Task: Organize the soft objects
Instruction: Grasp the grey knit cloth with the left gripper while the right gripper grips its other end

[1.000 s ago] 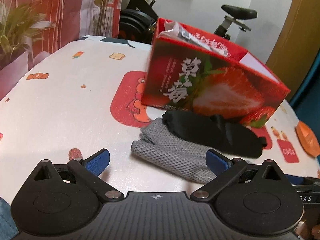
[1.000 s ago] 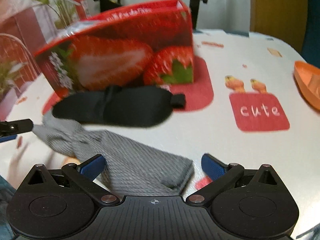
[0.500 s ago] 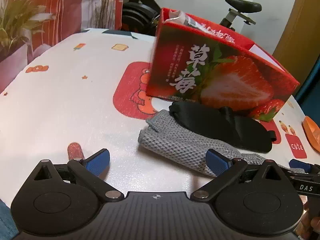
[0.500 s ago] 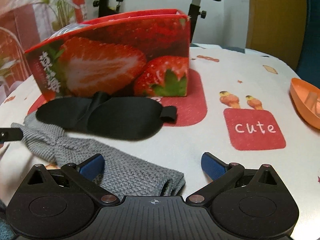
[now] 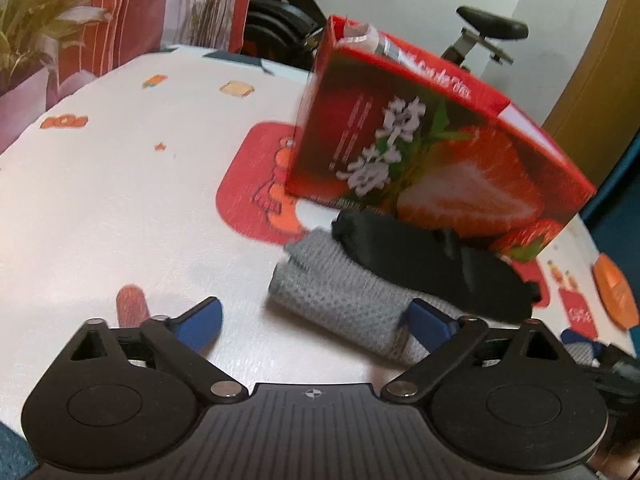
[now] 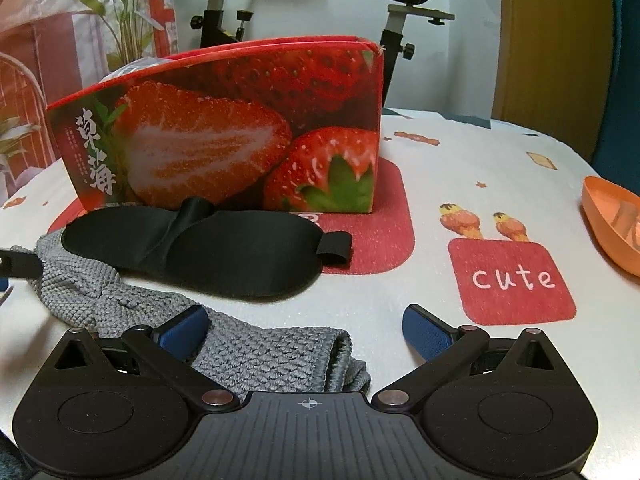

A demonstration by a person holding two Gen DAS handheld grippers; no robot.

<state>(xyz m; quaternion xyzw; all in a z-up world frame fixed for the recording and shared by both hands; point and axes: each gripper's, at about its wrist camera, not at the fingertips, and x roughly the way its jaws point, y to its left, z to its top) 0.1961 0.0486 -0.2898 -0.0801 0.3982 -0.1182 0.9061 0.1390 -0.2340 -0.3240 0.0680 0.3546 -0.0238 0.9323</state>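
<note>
On my table the strawberry box stands behind the grey knitted cloth and black eye mask overlapping it. My left gripper is closing, fingers apart; right gripper gapes over the cloth's end.

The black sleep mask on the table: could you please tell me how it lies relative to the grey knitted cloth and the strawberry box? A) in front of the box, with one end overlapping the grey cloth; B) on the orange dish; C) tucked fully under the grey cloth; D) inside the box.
A: the black sleep mask lies on the table before the strawberry box, its left end resting on the grey knitted cloth.
</note>
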